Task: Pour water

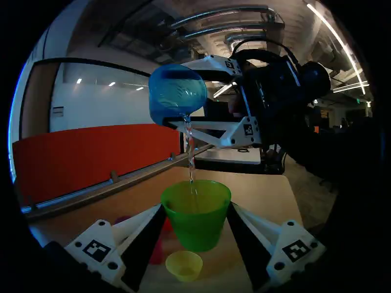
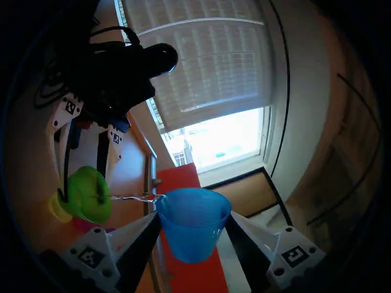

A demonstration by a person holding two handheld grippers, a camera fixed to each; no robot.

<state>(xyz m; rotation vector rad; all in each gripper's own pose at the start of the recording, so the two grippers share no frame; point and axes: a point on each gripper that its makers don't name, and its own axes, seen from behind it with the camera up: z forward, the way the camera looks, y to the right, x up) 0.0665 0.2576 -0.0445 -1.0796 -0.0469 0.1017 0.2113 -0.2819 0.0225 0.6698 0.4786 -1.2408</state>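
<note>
A pink cup (image 1: 159, 251) is mostly hidden behind the green cup (image 1: 196, 219) and a finger of the left hand-held gripper (image 1: 195, 207). In the right gripper view, a yellow cup (image 2: 53, 209) only peeks from behind the green cup. The body of the right hand-held gripper (image 1: 180, 95) is too dark to read. The water level in the blue cup (image 1: 173, 85) cannot be told.

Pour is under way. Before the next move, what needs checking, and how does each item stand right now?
1. Grip of left claw on green cup, both fingers pressing: ok.
2. Grip of right claw on blue cup, both fingers pressing: ok.
3. Water stream landing inside green cup: ok.
4. Green cup held upright: ok.
5. Fill level in green cup: cannot tell.
</note>
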